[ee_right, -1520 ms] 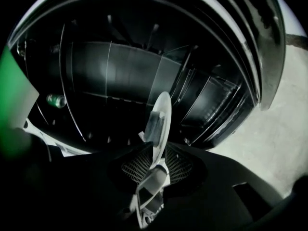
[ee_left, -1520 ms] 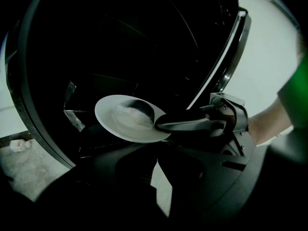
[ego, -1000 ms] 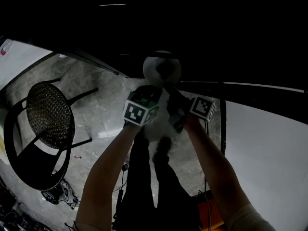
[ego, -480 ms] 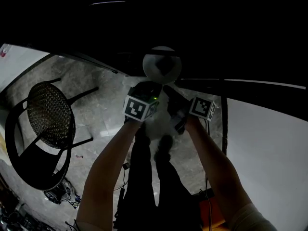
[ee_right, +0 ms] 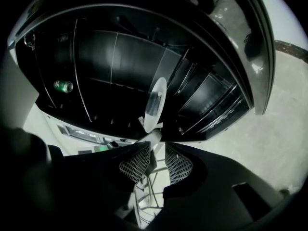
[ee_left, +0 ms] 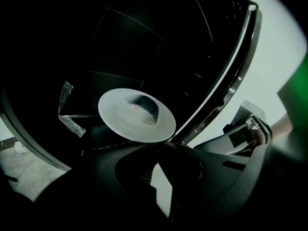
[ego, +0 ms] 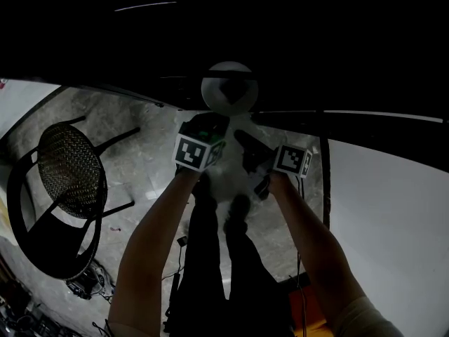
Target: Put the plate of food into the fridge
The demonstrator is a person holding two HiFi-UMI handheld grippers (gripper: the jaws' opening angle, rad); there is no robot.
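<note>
The plate [ego: 230, 93] is a bit higher in the head view than it was a moment ago. It has gone further over the dark mouth of the fridge [ee_right: 120, 57]. Both grippers have gone up and a little to the left with it. The chair [ego: 66, 170] and the floor [ego: 151, 160] look about the same as before.

The plate is white and round. A dark lump of food [ee_left: 140, 110] with a bit of pink in it sits in the middle. The plate is up in the air in front of the open fridge, not on a shelf.

The left gripper [ee_left: 156, 147] is just under the near edge of the plate. Its two jaws come together there and pinch the rim, so this gripper carries the plate. The plate sticks out ahead of the jaws, toward the fridge.

The right gripper [ee_right: 158, 150] is close beside the left one. From its own view the plate is seen from the side, thin and standing up, just past the jaw tips. Its jaws are a little apart, and nothing sits between the two mesh pads.

Behind the plate the fridge is dark inside, with shelves and rails. A small green can [ee_right: 63, 86] lies far back on the left side. The person's two arms reach up from the bottom of the head view. The black chair stands on the grey floor to the left.
</note>
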